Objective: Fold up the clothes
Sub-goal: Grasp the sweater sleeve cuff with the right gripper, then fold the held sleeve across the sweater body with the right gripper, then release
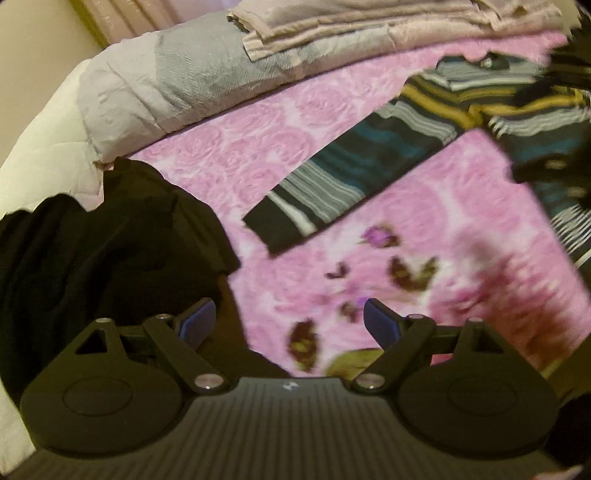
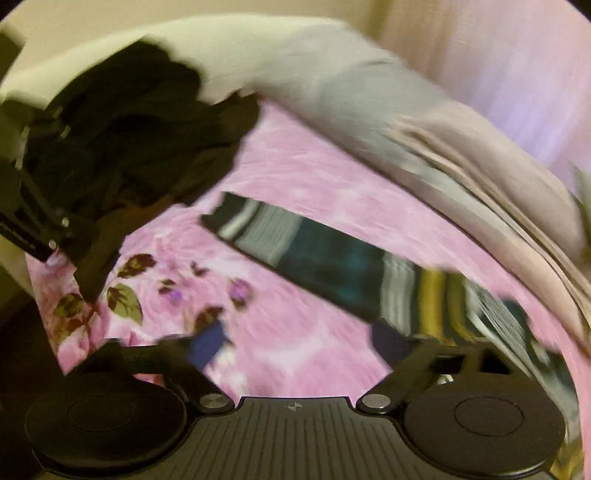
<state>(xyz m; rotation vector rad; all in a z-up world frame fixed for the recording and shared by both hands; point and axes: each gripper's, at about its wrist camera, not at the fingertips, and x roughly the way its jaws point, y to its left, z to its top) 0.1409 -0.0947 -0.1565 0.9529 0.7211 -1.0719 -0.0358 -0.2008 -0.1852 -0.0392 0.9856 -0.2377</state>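
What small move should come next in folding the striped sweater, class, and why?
Probably bring the left tool forward to the dark cuff of the sweater's outstretched sleeve. Both tools are open and hold nothing, the right tool too, and that sleeve lies flat across the pink blanket, not yet folded in.

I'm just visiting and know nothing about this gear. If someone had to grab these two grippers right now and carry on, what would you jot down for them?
Left gripper: open, holding nothing, above the pink floral bedspread.
Right gripper: open, holding nothing, just short of the striped knit sweater.
The sweater lies spread out on the bedspread, one sleeve stretched straight toward the crumpled pile of black clothes on the left.
Folded pale linens are stacked at the far edge.
Done: sweater laid out; no fold visible yet.
Left: fold the sweater, probably sleeve first, then the black pile.
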